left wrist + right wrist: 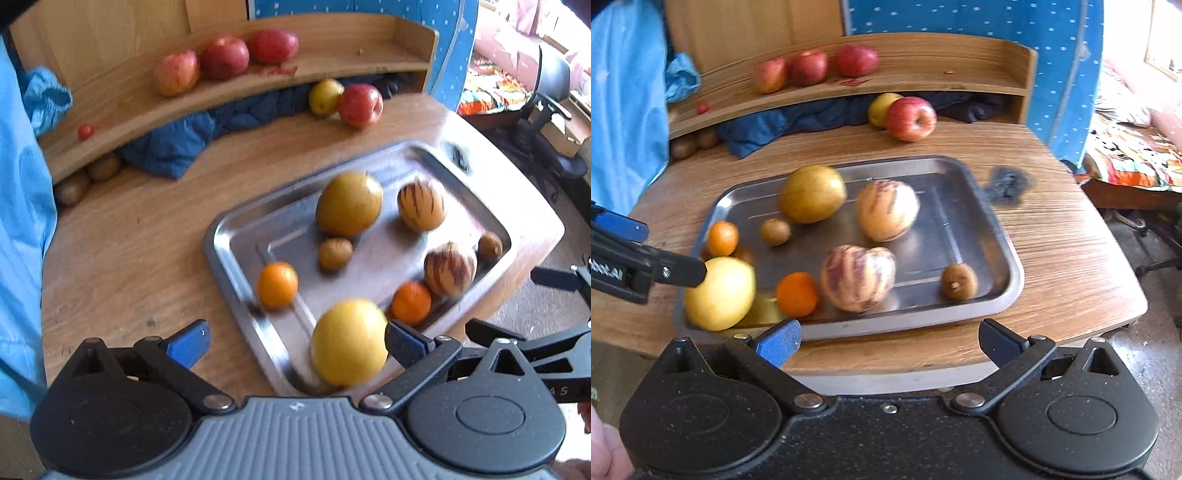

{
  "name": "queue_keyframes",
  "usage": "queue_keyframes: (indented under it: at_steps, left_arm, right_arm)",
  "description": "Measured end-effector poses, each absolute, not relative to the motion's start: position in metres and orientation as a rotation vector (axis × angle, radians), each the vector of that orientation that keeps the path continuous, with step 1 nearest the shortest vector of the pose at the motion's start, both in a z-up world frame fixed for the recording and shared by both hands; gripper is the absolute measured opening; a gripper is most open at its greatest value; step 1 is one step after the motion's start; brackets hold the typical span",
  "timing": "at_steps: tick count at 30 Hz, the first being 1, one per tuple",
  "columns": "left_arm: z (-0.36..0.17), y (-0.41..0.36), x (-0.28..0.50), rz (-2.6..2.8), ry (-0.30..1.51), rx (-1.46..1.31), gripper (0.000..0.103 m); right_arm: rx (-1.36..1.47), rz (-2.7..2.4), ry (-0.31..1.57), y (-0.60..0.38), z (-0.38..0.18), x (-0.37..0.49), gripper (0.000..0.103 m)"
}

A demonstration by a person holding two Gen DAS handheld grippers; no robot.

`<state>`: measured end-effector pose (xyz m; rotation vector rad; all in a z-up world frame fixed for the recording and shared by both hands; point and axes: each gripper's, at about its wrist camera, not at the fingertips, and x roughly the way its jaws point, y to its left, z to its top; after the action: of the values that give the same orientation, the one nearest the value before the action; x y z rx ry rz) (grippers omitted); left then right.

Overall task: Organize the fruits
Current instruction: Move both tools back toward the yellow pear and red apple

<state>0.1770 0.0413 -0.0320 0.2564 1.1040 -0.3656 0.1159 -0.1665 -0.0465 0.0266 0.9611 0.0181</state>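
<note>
My left gripper has its fingers spread wide around the smooth round yellow fruit (one finger seems to touch it) at the near corner of the shiny steel tray on the wood-grain bench. My right gripper is wide too, holding nothing, just before the tray's rim.

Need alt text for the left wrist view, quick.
The open left gripper reaches toward a yellow fruit at the near corner of a metal tray holding seven other fruits. Three red apples sit on the wooden shelf behind.
</note>
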Motion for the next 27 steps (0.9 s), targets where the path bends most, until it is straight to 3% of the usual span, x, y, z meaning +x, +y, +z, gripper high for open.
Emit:
queue_keyframes:
  at_steps: [27]
  left_arm:
    - [-0.036, -0.036, 0.338, -0.320, 1.094, 0.080, 0.102]
  right_arm:
    - [0.006, -0.080, 0.770, -0.230, -0.036, 0.194, 0.102]
